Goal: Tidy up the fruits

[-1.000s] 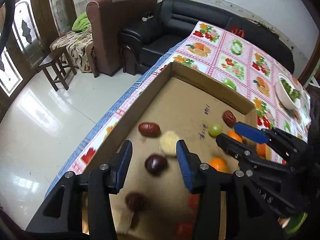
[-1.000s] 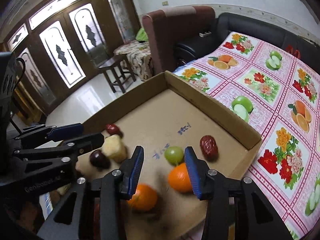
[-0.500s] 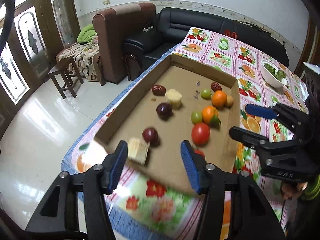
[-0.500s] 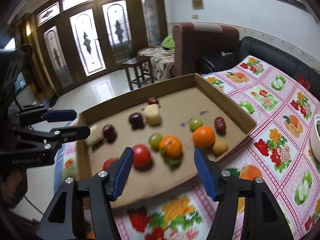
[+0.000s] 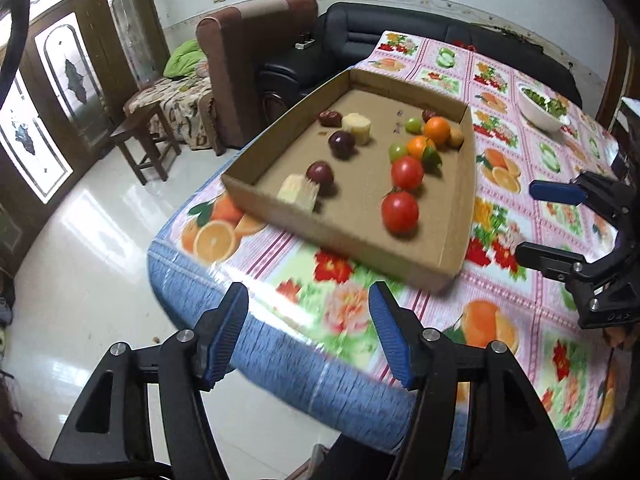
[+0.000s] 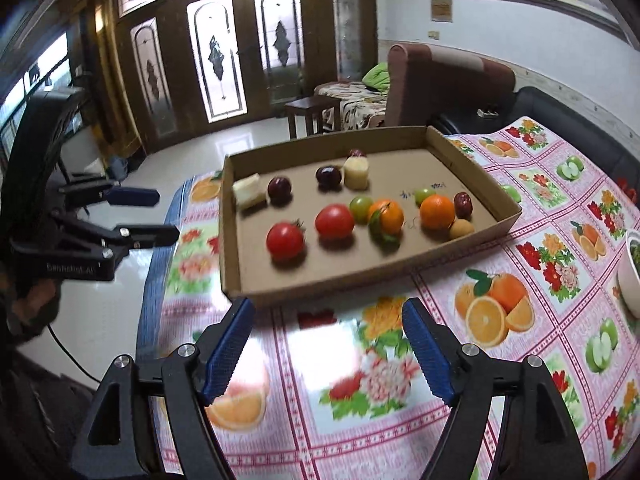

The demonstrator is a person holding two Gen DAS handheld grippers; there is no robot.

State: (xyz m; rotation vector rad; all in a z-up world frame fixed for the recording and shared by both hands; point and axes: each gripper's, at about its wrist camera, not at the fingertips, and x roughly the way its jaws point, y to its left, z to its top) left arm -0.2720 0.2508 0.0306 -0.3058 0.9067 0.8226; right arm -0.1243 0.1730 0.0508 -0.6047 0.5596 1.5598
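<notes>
A shallow cardboard tray lies on the table with fruit in it: two red tomatoes, two oranges, small green fruits, dark plums, red dates and pale yellow chunks. My left gripper is open and empty, back over the table's near edge. My right gripper is open and empty, above the cloth in front of the tray. Each gripper shows in the other's view, the right one and the left one.
The table has a fruit-print cloth. A white bowl of greens stands at its far side. A black sofa, a brown armchair and a wooden stool stand beyond the table on the tiled floor.
Both grippers have pulled back and up from inside the tray to outside its near side. The whole tray and its fruit have come into view. Both stay open and empty.
</notes>
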